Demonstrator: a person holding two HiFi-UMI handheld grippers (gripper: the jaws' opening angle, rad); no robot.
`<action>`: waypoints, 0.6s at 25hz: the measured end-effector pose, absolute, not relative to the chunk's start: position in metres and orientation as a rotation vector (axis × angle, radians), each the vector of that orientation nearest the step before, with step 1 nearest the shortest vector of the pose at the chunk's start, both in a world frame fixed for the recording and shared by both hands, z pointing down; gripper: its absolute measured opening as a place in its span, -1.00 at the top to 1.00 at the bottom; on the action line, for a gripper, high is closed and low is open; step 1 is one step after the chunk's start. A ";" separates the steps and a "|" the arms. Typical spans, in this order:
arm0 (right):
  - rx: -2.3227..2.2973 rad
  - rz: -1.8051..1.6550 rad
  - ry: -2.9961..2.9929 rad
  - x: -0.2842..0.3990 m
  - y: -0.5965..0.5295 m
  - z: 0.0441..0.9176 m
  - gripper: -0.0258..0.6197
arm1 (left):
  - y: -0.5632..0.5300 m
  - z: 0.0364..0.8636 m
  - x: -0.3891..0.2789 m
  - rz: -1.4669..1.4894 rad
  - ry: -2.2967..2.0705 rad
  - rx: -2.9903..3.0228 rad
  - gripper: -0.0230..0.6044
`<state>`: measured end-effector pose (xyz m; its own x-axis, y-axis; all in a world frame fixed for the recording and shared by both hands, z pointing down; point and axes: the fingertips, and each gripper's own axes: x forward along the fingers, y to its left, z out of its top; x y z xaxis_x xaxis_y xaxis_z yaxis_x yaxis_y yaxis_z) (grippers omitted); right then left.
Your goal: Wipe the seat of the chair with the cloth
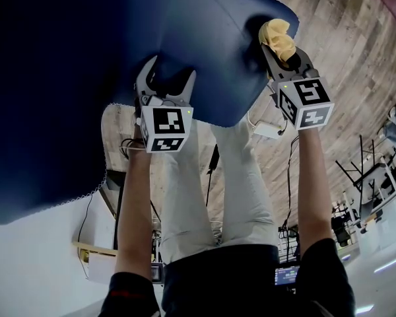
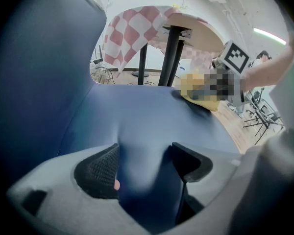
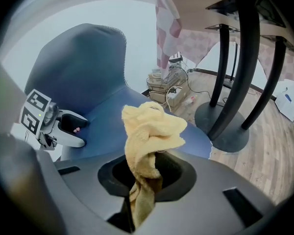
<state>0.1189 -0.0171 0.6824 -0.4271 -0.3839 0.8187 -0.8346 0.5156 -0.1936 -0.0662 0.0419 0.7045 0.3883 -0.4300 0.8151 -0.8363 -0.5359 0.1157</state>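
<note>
At the near edge of the blue chair's seat (image 1: 204, 32), the left gripper (image 1: 168, 81) has its jaws pinched on a fold of that cushion, while farther along the right gripper (image 1: 282, 53) has its jaws clenched on the bunched yellow cloth (image 1: 277, 34) at the seat's side edge, with the wooden floor (image 1: 343, 38) beyond.

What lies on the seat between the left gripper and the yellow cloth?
Only bare blue seat lies between left gripper and yellow cloth; the head view shows it.
</note>
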 end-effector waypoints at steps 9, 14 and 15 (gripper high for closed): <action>0.965 0.796 -2.040 0.112 -0.020 0.685 0.75 | 0.043 0.707 -0.066 1.031 -1.088 2.132 -0.15; 0.962 0.792 -2.043 0.107 -0.023 0.683 0.75 | 0.042 0.705 -0.067 1.031 -1.089 2.132 -0.15; 0.964 0.793 -2.043 0.106 -0.023 0.683 0.75 | 0.042 0.705 -0.067 1.032 -1.090 2.132 -0.15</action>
